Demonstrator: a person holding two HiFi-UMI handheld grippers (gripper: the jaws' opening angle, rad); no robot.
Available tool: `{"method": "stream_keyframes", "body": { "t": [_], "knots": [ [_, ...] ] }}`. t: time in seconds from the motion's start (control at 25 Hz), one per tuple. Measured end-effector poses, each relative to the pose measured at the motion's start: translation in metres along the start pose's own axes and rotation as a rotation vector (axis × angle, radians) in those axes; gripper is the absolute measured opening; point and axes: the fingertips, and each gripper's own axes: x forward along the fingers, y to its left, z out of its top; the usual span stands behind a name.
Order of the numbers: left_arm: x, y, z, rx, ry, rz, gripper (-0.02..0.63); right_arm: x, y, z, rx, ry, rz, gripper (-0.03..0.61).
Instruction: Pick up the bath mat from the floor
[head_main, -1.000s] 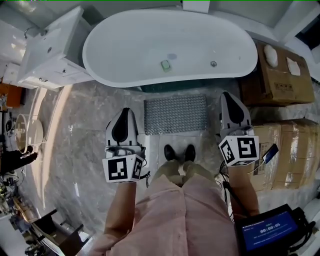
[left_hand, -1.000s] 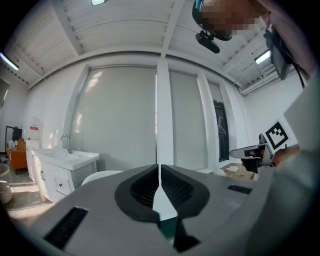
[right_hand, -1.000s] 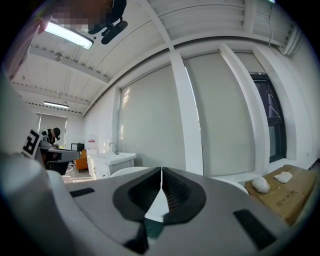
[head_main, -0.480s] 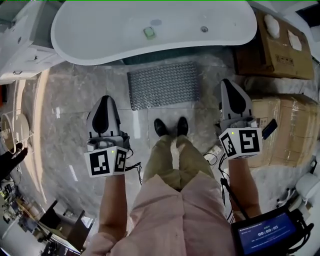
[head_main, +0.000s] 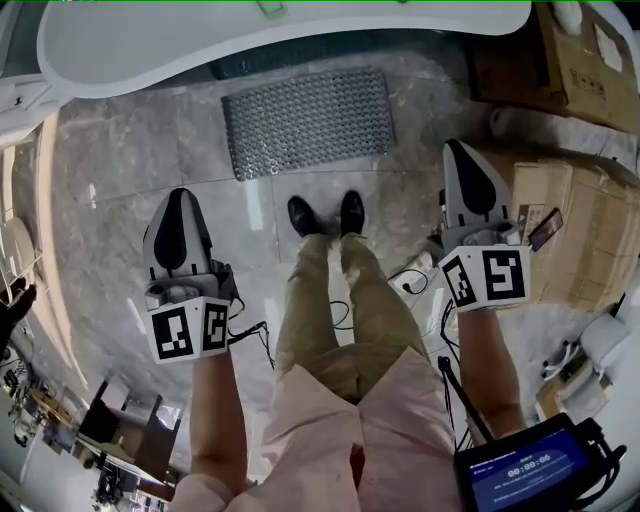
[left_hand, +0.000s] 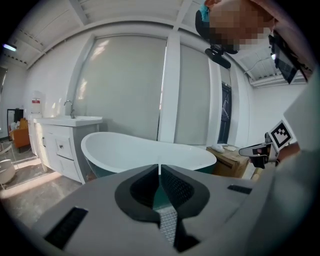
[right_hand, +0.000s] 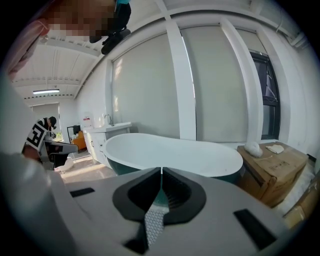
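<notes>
Since a second ago both tongs have come down toward the marble floor (head_main: 120, 180), and in the head view the bath mat (head_main: 308, 122) and the white bathtub (head_main: 250, 35) have slid toward the top edge. The left tongs (head_main: 180, 195) and the right tongs (head_main: 462, 148) are both clenched on nothing (each gripper view shows the dark pads (left_hand: 177, 190) meeting in a thin line), held either side of the person's black shoes (head_main: 325, 213). The mat lies flat on the floor ahead of the tips, between the two tongs and just before the tub, touched by neither.
</notes>
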Motion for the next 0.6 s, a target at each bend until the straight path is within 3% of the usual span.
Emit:
{"method": "stream_keyframes", "body": {
  "t": [0.24,0.6],
  "knots": [
    [0.012,0.01,-0.054,0.002,0.059,-0.006,0.037,0.013,0.006,-0.061,0.02,0.078,0.023,0.02],
    [0.03,0.031,-0.095,-0.018,0.094,0.011,0.037,0.036,0.001,-0.104,0.026,0.101,0.017,0.02]
  ]
}}
